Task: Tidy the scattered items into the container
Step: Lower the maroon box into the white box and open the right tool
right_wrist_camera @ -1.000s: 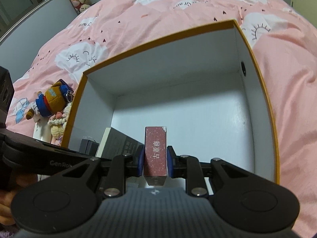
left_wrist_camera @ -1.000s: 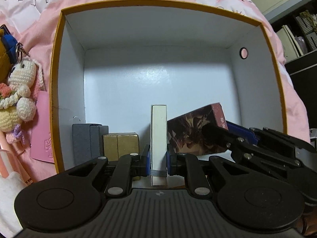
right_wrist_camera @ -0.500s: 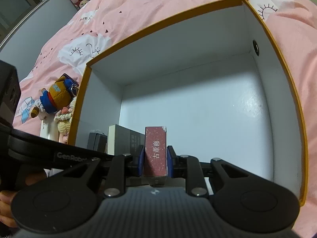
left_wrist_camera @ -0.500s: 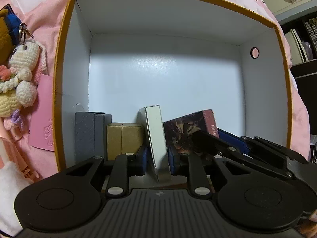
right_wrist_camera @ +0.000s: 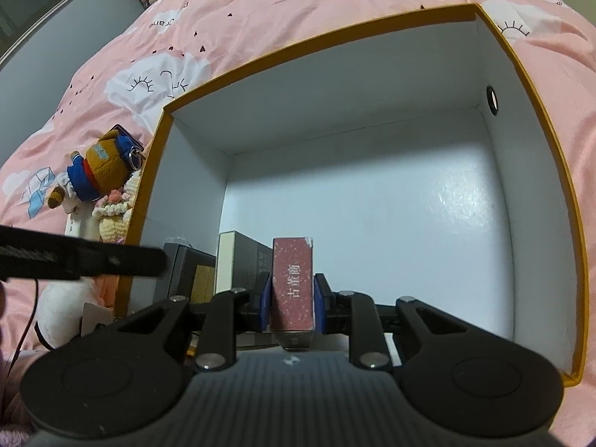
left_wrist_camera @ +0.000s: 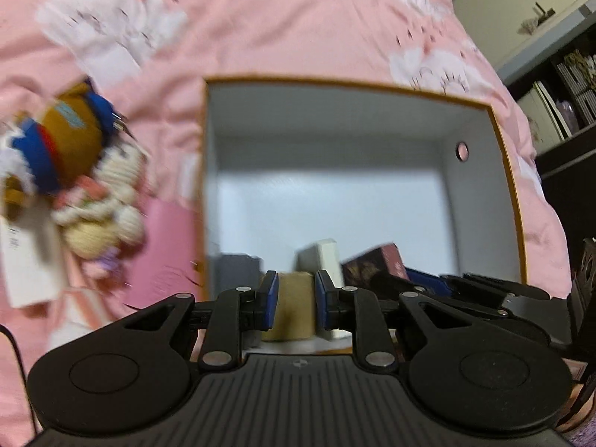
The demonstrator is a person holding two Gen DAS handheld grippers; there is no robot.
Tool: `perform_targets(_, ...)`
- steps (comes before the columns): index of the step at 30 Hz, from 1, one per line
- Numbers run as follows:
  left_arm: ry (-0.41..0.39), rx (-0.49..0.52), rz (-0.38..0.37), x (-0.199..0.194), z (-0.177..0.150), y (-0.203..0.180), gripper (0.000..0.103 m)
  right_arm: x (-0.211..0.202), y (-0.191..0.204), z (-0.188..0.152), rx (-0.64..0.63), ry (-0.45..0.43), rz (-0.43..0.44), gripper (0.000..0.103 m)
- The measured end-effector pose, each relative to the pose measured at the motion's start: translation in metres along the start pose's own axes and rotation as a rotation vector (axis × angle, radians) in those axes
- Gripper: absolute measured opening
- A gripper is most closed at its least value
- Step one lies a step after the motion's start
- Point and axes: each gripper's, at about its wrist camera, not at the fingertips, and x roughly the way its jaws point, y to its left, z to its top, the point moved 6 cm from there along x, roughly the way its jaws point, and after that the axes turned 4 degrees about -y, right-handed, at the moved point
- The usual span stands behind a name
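Pink bedspread [right_wrist_camera: 298, 11] surrounds box [right_wrist_camera: 514, 59]; plush toys [right_wrist_camera: 100, 171] beside.

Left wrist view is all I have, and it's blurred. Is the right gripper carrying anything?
Observer: Yes. The right gripper is shut on a dark red box, held upright between its blue pads.
Operator: Any marking on it?
Observer: White characters run down its narrow face.
Operator: Is there room to set it down?
Observer: To its right the container floor lies bare up to the right wall. A black box with a pale edge stands just to its left.
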Motion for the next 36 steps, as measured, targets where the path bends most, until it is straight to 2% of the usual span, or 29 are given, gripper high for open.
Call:
perform_targets(7,-0.069,-0.019,0.040,-0.022,0.002,0.020,0.024,-0.006,0.010,0.001,0.045,0.028,0.037,0.029)
perform_targets(13,-0.081,-0.051,0.032,-0.027,-0.004,0.036,0.024,0.008,0.017,-0.007,0.064,0.102,0.062,0.031)
perform_targets(18,-0.095,-0.051,0.034,-0.030,-0.007,0.043,0.024,0.006,0.013,-0.006,0.115,0.112,0.097,0.032)
perform_targets(22,-0.089,-0.050,0.028,-0.027,-0.010,0.044,0.024,0.008,0.009,-0.004,0.181,0.115,0.147,0.040)
perform_targets(27,-0.091,-0.054,0.033,-0.028,-0.012,0.048,0.024,0.000,0.005,0.005,0.227,0.114,0.183,0.040)
perform_targets(31,-0.094,-0.062,0.046,-0.027,-0.012,0.053,0.024,-0.013,0.005,0.020,0.111,0.072,0.126,0.038)
perform_targets(32,-0.093,-0.064,0.048,-0.027,-0.012,0.055,0.024,-0.015,0.004,0.024,0.058,0.070,0.100,0.034)
perform_targets(36,-0.089,-0.091,0.045,-0.025,-0.010,0.062,0.024,-0.013,0.008,0.033,-0.225,0.104,0.004,0.027)
